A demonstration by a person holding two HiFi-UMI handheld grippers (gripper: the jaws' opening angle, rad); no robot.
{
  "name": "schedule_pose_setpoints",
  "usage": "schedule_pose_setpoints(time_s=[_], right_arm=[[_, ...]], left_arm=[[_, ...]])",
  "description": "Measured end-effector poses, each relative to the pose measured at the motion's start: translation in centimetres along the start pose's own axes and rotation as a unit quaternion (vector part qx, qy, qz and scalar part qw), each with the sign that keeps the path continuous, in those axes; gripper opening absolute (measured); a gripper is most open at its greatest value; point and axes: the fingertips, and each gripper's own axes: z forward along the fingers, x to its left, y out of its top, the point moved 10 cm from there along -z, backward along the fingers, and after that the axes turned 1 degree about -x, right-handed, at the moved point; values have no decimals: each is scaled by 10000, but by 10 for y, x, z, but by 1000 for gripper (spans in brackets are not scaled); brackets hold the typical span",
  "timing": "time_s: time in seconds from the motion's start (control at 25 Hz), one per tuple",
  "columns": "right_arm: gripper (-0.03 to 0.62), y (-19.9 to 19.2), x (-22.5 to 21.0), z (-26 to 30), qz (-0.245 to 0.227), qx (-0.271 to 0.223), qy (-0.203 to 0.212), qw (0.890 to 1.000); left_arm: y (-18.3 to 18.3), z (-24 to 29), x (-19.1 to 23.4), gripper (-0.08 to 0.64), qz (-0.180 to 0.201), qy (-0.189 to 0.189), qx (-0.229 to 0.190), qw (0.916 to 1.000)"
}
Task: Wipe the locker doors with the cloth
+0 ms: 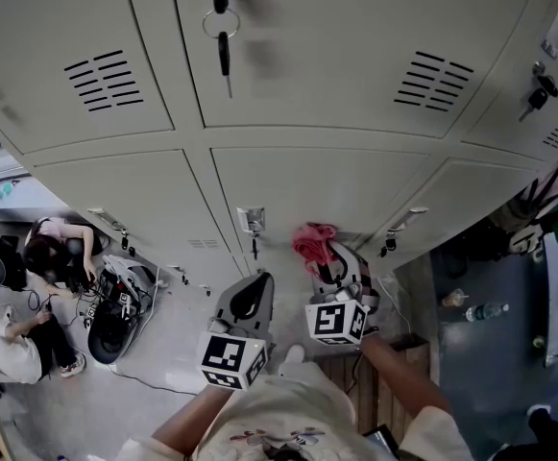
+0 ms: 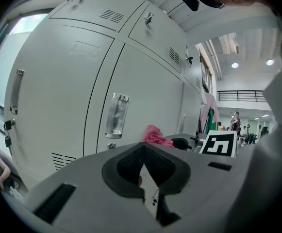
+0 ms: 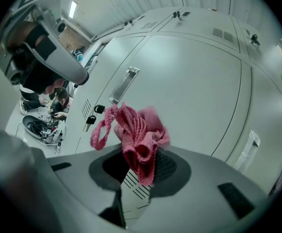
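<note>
Cloth [image 3: 133, 132], pink and bunched, is sitting clamped between the jaws of the right gripper [image 3: 138, 171], with a loop of it sticking out to one side. In the head view the cloth [image 1: 314, 243] is showing just in front of the middle lower door of the grey locker doors [image 1: 327, 190]; whether it is touching the metal cannot be told. The right gripper [image 1: 334, 257] is pointing at that door, to the right of a small metal handle [image 1: 250, 221]. The left gripper [image 1: 250, 296] is hanging just beside it, its jaws lying together with nothing between them, as the left gripper view is showing at the left gripper [image 2: 143, 166], and it is facing the same door below the handle [image 2: 115, 115]. A key [image 1: 223, 41] is dangling from the lock of the upper door. At the left, people [image 1: 53, 257] are sitting on the floor among cables, well apart from the grippers.
</note>
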Motion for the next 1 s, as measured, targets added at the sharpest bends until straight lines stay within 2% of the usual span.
schedule_pose_setpoints(time_s=[0.44,0.76,1.0], right_arm=[[101,-20,17,10,-40,207,197,9996],[101,-36,30,18,-335,343,358,9982],[103,-48,39,25,-306,554,534,9966]], left_arm=[[-13,0,3,5,39,76,67,9999],[-18,1,3,5,5,116,121,9999],[-19,0,4,5,20,141,148,9998]])
